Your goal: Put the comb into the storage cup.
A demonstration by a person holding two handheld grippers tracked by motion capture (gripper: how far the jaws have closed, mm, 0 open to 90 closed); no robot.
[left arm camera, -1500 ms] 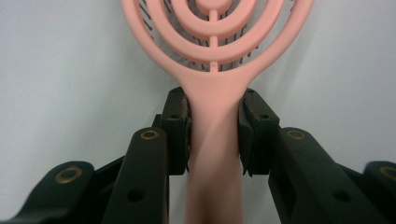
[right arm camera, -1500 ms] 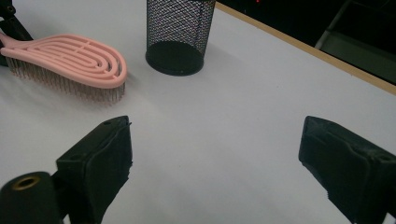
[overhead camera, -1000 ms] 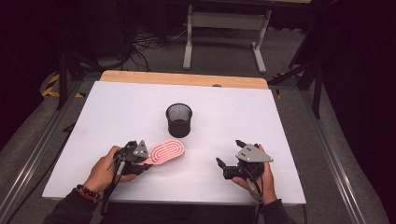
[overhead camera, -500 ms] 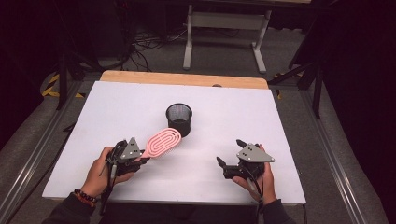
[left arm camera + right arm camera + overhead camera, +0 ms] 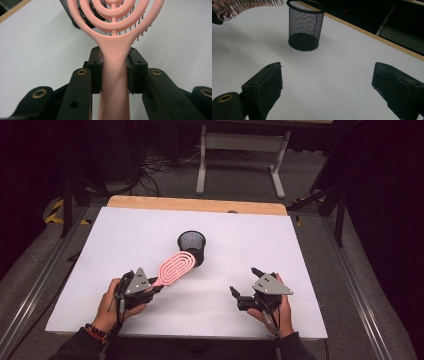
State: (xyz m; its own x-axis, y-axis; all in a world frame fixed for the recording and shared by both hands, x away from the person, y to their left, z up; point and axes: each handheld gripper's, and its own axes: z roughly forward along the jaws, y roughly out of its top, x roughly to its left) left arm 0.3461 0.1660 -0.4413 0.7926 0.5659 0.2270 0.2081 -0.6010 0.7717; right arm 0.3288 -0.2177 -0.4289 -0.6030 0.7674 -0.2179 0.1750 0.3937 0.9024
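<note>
From my remote seat, the biggest thing before me was the white table point(image 5: 240, 240), with a strip of bare wood point(image 5: 200, 205) along its far edge. Near the middle of it stood the black mesh pen cup point(image 5: 192, 241), upright and open at the top; in the right gripper view I saw the same cup point(image 5: 305, 25) standing apart from everything else on the white surface. Next in size came the pink vented hairbrush point(image 5: 176, 266), held off the table and slanting up toward the cup, its head just at the cup's near side, though I could not tell whether they touched. I had the left gripper point(image 5: 145, 290) at the near left of the table, its jaws clamped on the brush's handle point(image 5: 115, 75), bristles facing down. The right gripper point(image 5: 245, 285) sat at the near right, well apart from the cup and brush, with its jaws spread wide and nothing between them
</note>
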